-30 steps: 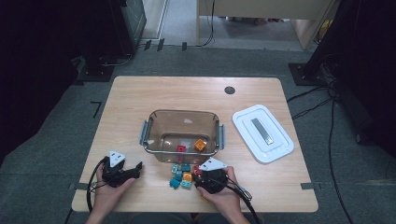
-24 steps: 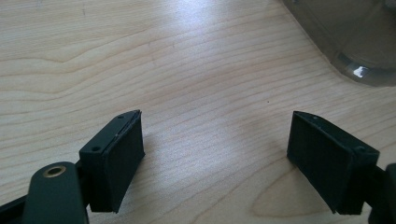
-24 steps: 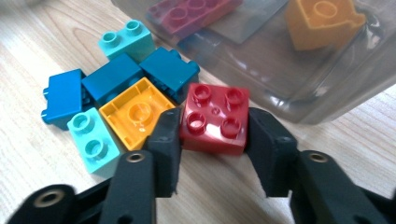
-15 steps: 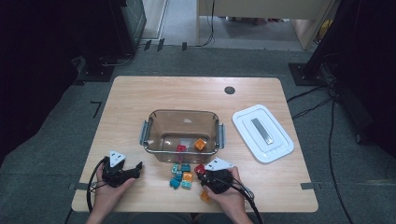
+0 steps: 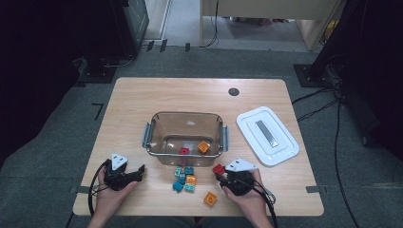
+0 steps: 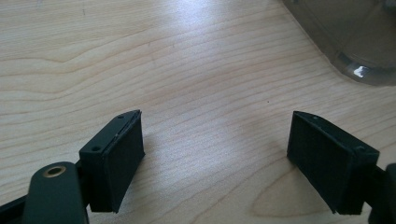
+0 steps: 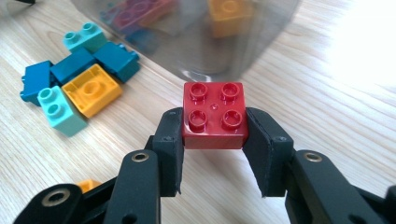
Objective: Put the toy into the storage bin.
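My right gripper point(image 5: 220, 173) is shut on a red four-stud brick point(image 5: 218, 169), held just above the table in front of the clear plastic box point(image 5: 157, 118). Its jaws have just been closing, and in the right gripper view both pads press the red brick point(image 7: 215, 114) from its sides. A pile of teal, blue and orange bricks point(image 5: 184, 179) lies to its left. Inside the box are a red brick point(image 5: 184, 151) and an orange brick point(image 5: 203, 147). My left gripper point(image 5: 139, 174) rests at the front left, open; in its own view the left gripper point(image 6: 215, 135) holds nothing.
A white lid point(image 5: 267, 135) lies right of the box. One orange brick point(image 5: 210, 198) lies alone near the table's front edge. A dark round hole point(image 5: 233, 91) marks the far side. The box's corner point(image 6: 355, 42) shows ahead of the left gripper.
My right gripper has moved right and slightly up with the red brick, away from the pile. The lone orange brick now shows near the front edge. The left hand stayed put.
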A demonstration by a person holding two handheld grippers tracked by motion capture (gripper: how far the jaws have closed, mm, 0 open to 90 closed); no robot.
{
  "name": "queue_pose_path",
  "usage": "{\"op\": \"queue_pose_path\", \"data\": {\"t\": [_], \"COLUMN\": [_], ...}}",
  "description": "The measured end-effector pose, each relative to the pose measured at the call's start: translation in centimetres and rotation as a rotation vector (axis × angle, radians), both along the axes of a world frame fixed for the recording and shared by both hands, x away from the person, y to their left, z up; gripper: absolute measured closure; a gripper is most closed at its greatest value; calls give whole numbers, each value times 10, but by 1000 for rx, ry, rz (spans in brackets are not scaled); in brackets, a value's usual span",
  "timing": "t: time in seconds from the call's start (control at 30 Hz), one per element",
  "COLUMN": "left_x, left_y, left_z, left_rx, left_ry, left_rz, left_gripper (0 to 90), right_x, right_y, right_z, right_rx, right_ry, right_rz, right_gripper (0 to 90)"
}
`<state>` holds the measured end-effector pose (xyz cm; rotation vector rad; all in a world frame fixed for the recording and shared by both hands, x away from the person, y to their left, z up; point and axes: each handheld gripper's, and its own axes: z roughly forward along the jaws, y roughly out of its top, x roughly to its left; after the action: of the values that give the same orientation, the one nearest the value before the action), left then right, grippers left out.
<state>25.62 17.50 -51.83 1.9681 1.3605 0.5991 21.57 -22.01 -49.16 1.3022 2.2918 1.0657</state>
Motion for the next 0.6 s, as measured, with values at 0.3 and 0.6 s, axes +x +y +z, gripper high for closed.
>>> {"op": "queue_pose_path", "data": {"t": [0.3, 0.6], "left_x": [0, 0], "left_y": [0, 0], "left_z": [0, 0], "left_rx": [0, 0], "left_ry": [-1, -1], "left_rz": [1, 1], "left_gripper": [186, 186], "right_x": [1, 9], "right_y": [-34, -60], "right_z": [17, 48], "right_rx": [23, 31], "right_ry": [-11, -46], "right_rz": [-43, -69], "right_gripper": [602, 602]}}
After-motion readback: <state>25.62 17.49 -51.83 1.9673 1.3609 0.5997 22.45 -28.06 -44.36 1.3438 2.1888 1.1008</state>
